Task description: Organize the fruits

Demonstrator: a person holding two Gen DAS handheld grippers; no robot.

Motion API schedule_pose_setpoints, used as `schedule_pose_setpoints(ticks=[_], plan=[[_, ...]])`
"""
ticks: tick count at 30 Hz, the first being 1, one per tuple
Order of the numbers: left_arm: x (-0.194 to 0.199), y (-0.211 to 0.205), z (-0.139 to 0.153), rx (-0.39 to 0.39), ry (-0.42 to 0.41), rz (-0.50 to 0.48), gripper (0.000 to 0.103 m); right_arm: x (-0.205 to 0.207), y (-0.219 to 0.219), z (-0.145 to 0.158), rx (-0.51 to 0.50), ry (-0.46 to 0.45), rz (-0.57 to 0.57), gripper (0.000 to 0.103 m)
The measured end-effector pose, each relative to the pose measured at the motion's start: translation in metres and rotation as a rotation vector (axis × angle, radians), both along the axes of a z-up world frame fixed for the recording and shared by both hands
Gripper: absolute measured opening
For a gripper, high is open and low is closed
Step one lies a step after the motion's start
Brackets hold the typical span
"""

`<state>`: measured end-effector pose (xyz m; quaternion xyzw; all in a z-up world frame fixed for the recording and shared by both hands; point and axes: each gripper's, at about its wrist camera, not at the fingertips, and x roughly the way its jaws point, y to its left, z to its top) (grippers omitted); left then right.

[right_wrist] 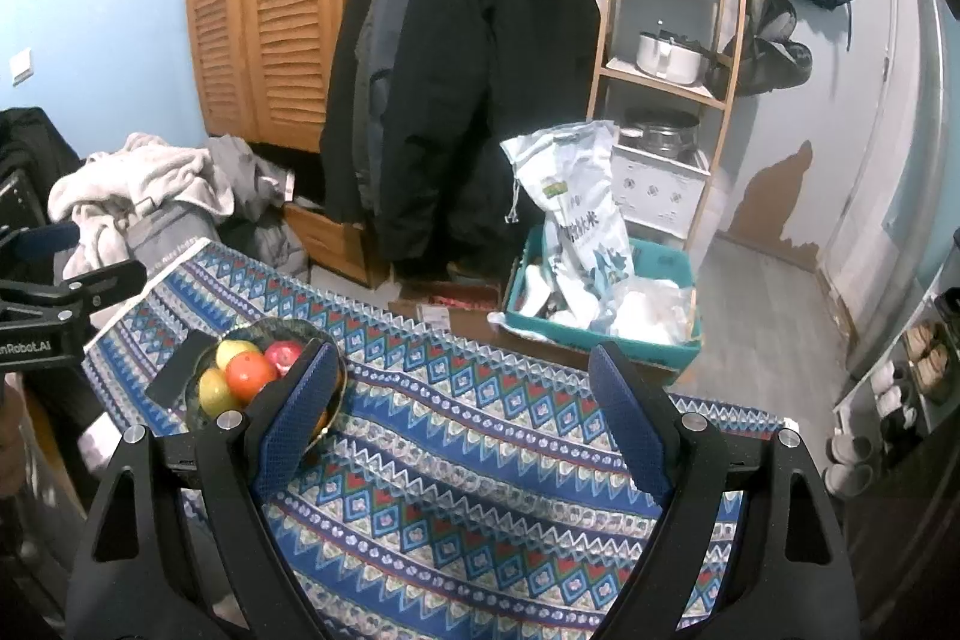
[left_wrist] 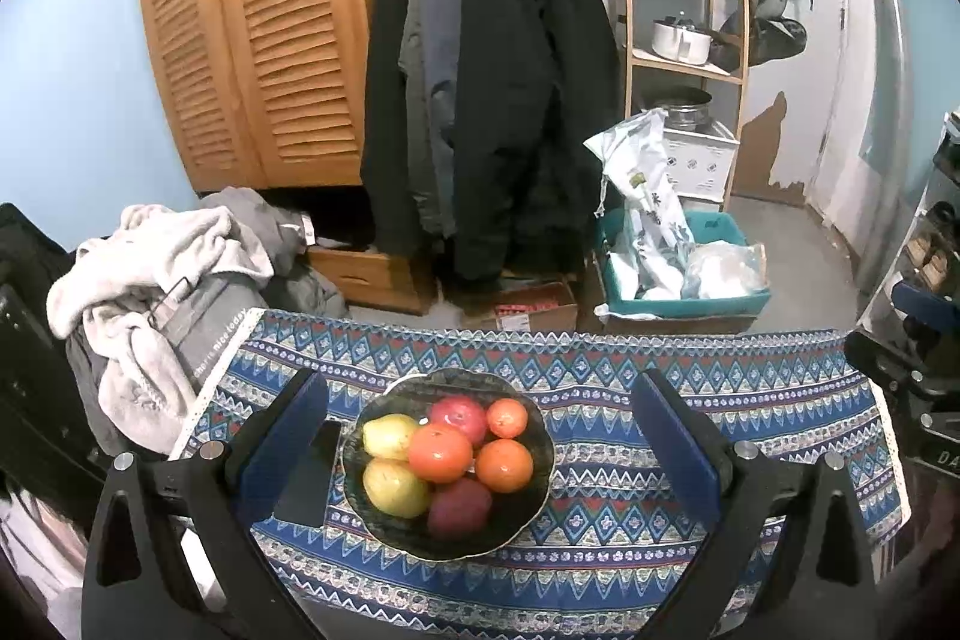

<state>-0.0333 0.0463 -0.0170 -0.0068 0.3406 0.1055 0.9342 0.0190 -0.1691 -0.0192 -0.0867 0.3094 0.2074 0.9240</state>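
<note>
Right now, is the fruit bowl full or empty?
Full. The bowl holds seven fruits heaped together: two pears, three oranges and two red fruits, covering nearly its whole inside.

Dim, bluish light; sharp centre, fisheye-warped dark edges.

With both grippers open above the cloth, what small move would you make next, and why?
Probably ease the left gripper down toward the big orange fruit atop the bowl: it lies uppermost and between the open jaws, while the right gripper faces only bare tablecloth.
</note>
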Motion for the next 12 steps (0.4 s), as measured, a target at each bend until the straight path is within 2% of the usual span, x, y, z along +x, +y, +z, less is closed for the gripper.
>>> schedule_pose_setpoints(ticks=[12], plan=[[-0.002,-0.0036,0.0016,0.012,-0.005,0.001,0.102,0.0003,-0.0008,0.0003,0.0,0.0,0.001,0.084]])
